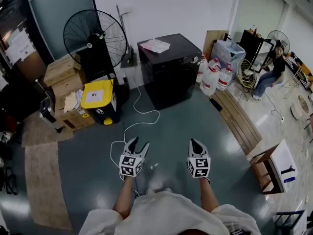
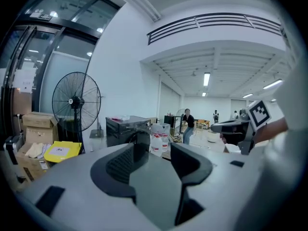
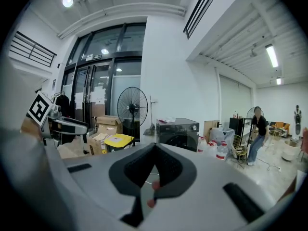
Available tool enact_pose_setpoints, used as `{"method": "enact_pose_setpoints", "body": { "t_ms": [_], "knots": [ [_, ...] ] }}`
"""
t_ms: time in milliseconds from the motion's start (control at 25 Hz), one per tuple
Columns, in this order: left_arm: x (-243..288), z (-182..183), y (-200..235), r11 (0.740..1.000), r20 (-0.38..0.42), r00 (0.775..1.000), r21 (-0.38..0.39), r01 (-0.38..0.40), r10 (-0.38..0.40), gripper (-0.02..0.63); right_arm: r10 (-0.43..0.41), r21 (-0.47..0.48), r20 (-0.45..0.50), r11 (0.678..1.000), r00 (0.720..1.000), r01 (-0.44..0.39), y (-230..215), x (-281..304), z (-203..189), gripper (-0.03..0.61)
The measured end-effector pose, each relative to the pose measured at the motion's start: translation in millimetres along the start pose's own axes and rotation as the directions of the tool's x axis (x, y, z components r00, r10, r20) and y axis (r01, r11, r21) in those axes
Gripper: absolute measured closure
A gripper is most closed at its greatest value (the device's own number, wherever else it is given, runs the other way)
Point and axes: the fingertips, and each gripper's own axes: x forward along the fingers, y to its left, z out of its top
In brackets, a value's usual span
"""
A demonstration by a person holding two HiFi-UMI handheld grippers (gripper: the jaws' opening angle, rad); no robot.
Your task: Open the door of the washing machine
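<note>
The black washing machine [image 1: 171,70] stands against the far wall with a pink cloth on its top, and its round front door [image 3: 180,141] looks closed. It also shows far off in the left gripper view as the washing machine [image 2: 127,129]. Both grippers hover over the dark floor, well short of it. My left gripper [image 1: 139,142] is open, its jaws spread with nothing between them [image 2: 151,150]. My right gripper [image 1: 195,142] is shut, its jaw tips meeting with nothing held [image 3: 155,148].
A standing fan [image 1: 95,35], cardboard boxes [image 1: 63,77] and a yellow-lidded bin [image 1: 100,99] sit left of the machine. A white cable [image 1: 142,114] trails across the floor. Water jugs [image 1: 212,75], wooden planks [image 1: 239,119] and a seated person [image 1: 271,70] are to the right.
</note>
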Motion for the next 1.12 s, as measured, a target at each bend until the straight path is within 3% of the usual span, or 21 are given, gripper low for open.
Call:
{"method": "enact_pose_setpoints", "body": {
  "t_ms": [600,1120],
  "knots": [
    [42.2,-0.1,-15.4,1.000,-0.003,1.000,-0.012,-0.009,0.009,0.394,0.026,-0.010,-0.006,1.000,1.000,-0.026,-30.3,21.9,-10.4,0.580],
    [136.6,19.6,44.0,0.999,0.004,0.999,-0.008,0.034,-0.034,0.394,0.001,-0.024,-0.013,1.000,1.000,-0.001,-49.5,122.2,11.2,0.580]
  ]
}}
